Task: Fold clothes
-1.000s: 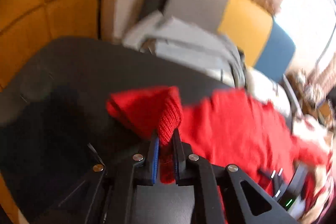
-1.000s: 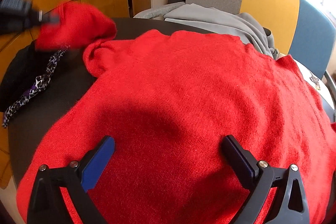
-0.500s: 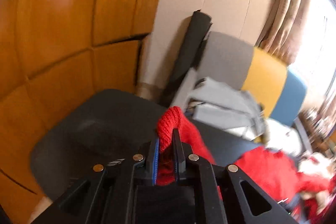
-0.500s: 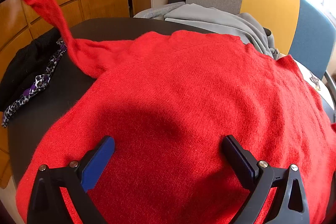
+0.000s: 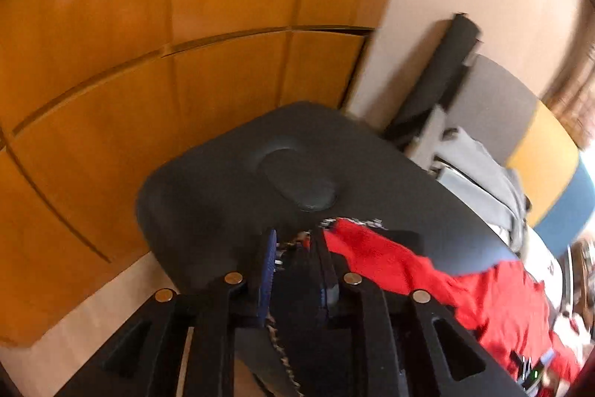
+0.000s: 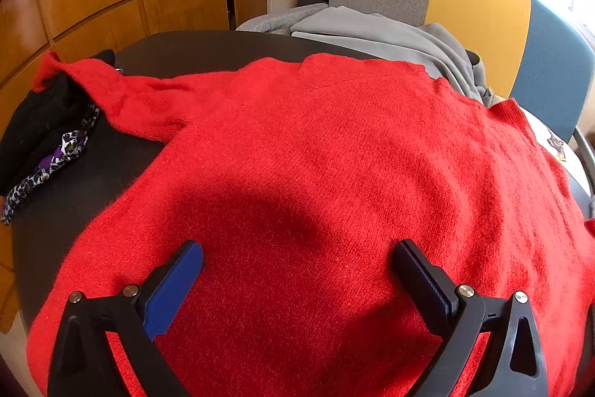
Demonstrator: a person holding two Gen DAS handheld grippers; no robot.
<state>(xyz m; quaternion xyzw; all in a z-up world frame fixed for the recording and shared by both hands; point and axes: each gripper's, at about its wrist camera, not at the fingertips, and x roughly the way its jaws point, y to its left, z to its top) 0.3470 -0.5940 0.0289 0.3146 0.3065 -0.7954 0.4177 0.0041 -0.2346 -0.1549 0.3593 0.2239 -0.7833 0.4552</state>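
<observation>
The sleeve [image 6: 122,92] has dropped from the parted left hand-held gripper [image 5: 293,270] onto black clothes [image 6: 44,121], where it may bunch; the right hand-held gripper [image 6: 297,270] gapes empty.

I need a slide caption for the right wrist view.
Open right gripper hovers over a red sweater spread flat on the dark table.

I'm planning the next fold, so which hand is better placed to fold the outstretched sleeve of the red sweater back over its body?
Left. The left gripper sits right beside the red knitted sweater's sleeve, while the right gripper hovers open over the hem.
</observation>
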